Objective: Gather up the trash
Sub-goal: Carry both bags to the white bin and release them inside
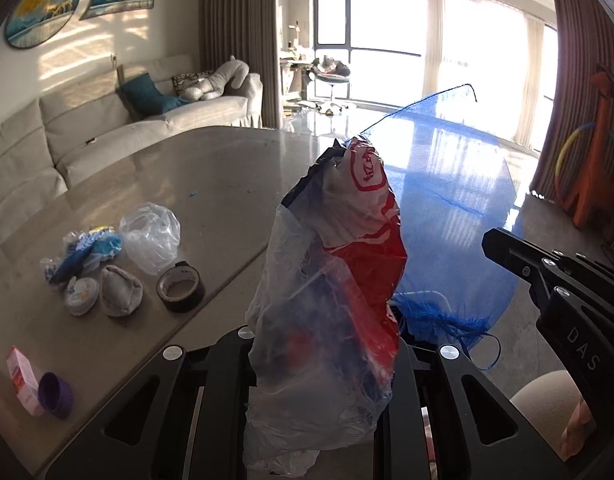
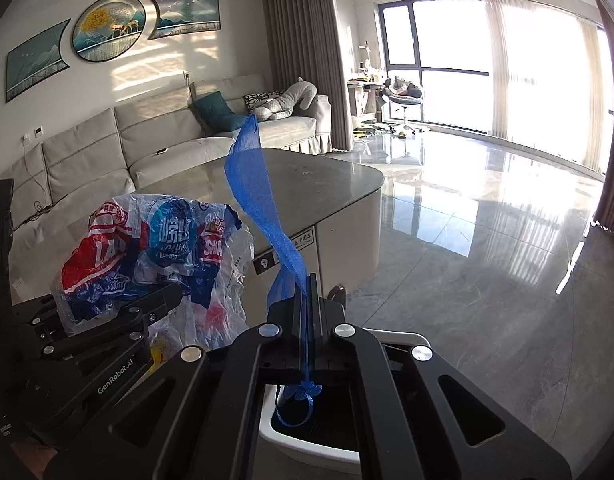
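Observation:
My left gripper (image 1: pixel 327 344) is shut on a crumpled plastic wrapper (image 1: pixel 327 280) printed red, white and blue; it also shows in the right wrist view (image 2: pixel 159 252). My right gripper (image 2: pixel 307 292) is shut on a blue mesh net (image 2: pixel 255 184), which shows as a wide blue sheet in the left wrist view (image 1: pixel 451 208). Both are held off the table's right edge, above a white bin (image 2: pixel 307 444) with a dark inside. On the table (image 1: pixel 195 168) lie more trash: a clear plastic bag (image 1: pixel 151 236), blue-white wrappers (image 1: pixel 83 252) and a tape roll (image 1: pixel 181 286).
A round lid (image 1: pixel 81 296), a grey pouch (image 1: pixel 119 290), a pink box (image 1: pixel 25 380) and a purple cup (image 1: pixel 57 394) lie on the table's near left. A grey sofa (image 1: pixel 107 128) stands behind. Glossy floor (image 2: pixel 487 240) spreads to the right.

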